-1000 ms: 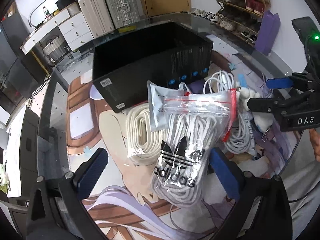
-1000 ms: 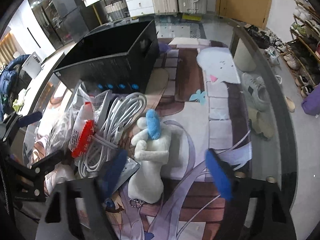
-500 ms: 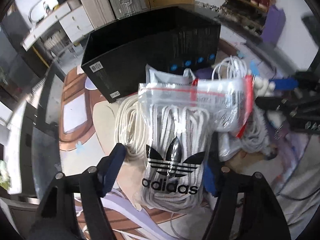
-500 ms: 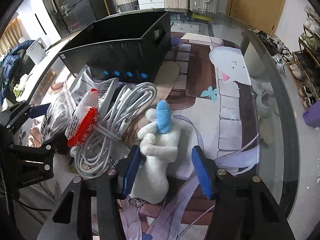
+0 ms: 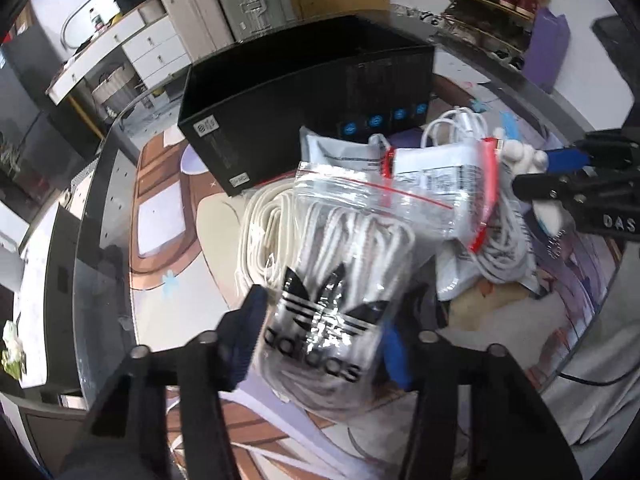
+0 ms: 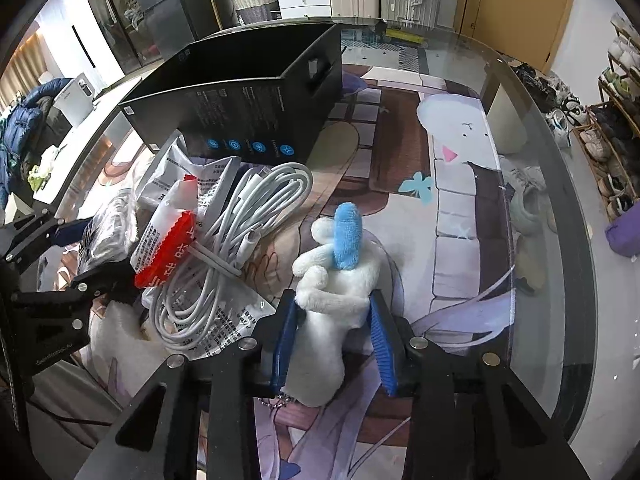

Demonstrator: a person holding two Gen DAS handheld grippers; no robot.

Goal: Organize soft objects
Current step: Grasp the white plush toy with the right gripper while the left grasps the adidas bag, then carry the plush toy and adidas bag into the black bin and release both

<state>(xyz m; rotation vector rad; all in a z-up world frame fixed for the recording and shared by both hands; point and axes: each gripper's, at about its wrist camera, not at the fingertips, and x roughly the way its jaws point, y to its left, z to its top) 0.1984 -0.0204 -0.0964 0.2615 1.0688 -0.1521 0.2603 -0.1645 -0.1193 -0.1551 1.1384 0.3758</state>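
Tongs are pinching: right tongs (image 6: 334, 334) squeezing the plush toy (image 6: 332, 300), left tongs (image 5: 320, 332) closing around the bagged laces (image 5: 340, 280).

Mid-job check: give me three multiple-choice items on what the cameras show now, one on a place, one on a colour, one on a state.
1. Where is the black box relative to the pile of bagged cords?
A. behind it, farther from the grippers
B. on top of it
C. under the glass table top

2. What colour is the tuft on the white plush toy?
A. red
B. blue
C. green

3. What is the state of the right gripper?
A. wide open over bare table
B. shut on the plush toy
C. shut on the coiled white cable

Answers:
1 A: the box stands beyond the bags in both wrist views.
2 B: the tuft at the toy's far end is light blue.
3 B: both blue pads press the toy's body.

The left gripper is closing around the adidas bag of laces.
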